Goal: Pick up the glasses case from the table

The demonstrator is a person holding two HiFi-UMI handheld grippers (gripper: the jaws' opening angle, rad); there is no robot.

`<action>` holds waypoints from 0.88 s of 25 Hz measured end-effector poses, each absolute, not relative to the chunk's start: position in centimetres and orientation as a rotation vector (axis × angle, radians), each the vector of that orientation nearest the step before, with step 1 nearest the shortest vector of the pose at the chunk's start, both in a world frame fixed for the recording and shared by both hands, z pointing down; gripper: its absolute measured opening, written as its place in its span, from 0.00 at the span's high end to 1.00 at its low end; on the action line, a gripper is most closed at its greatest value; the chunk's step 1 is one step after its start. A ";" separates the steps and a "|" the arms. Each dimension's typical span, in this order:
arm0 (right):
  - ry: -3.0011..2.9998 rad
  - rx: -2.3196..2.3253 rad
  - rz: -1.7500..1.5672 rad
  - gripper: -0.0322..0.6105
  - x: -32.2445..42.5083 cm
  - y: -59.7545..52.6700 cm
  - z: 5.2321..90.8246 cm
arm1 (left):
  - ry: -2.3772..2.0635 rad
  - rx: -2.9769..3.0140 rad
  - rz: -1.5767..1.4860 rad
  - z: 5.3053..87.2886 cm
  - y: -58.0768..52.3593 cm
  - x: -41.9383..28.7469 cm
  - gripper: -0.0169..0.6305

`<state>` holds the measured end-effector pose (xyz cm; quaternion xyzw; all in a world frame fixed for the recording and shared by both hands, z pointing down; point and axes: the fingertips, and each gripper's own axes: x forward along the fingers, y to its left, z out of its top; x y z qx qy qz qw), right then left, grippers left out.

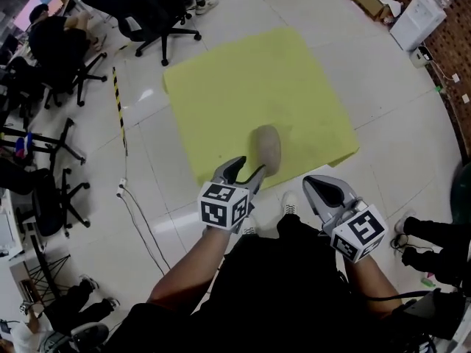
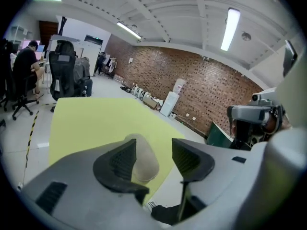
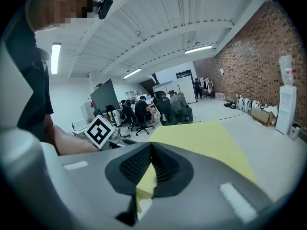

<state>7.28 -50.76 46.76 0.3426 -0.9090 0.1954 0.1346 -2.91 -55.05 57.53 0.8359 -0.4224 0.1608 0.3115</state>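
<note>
The glasses case [image 1: 266,149], a grey-beige oval, lies near the front edge of the yellow table [image 1: 243,79]. My left gripper [image 1: 249,169] hovers just in front of it with its jaws apart. In the left gripper view the case [image 2: 145,161] shows in the gap beyond the left gripper [image 2: 153,153], partly hidden by the left jaw, and neither pad presses on it. My right gripper [image 1: 313,183] hangs to the right of the table's front edge, away from the case. The right gripper [image 3: 151,152] has its jaws together, with nothing between them.
Black office chairs [image 1: 158,22] stand beyond the table's far left corner, and people sit at desks on the left. A cable [image 1: 137,215] runs over the tiled floor at the left. A white unit [image 1: 417,19] stands by the brick wall at top right. Someone's shoes [image 1: 423,230] are at the right.
</note>
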 end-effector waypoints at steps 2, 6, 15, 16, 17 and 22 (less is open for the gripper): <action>-2.641 0.966 0.577 0.95 8.0 -52.1 47.4 | -1.127 2.136 0.447 60.1 -56.5 -2.2 0.57; -2.642 0.916 0.623 0.95 9.6 -54.2 49.2 | -1.125 1.982 0.491 65.1 -58.6 -0.6 0.42; -2.645 0.831 0.703 0.95 11.7 -58.1 51.9 | -1.160 1.848 0.670 71.4 -61.2 1.1 0.30; -2.644 0.828 0.709 0.95 11.9 -58.4 52.0 | -1.159 1.829 0.680 72.1 -61.2 1.2 0.29; -2.644 0.827 0.713 0.95 12.2 -58.6 52.2 | -1.159 1.810 0.686 72.6 -61.2 1.3 0.29; -2.630 0.827 0.731 0.95 13.6 -59.4 52.9 | -1.167 1.779 0.720 74.0 -61.4 1.8 0.27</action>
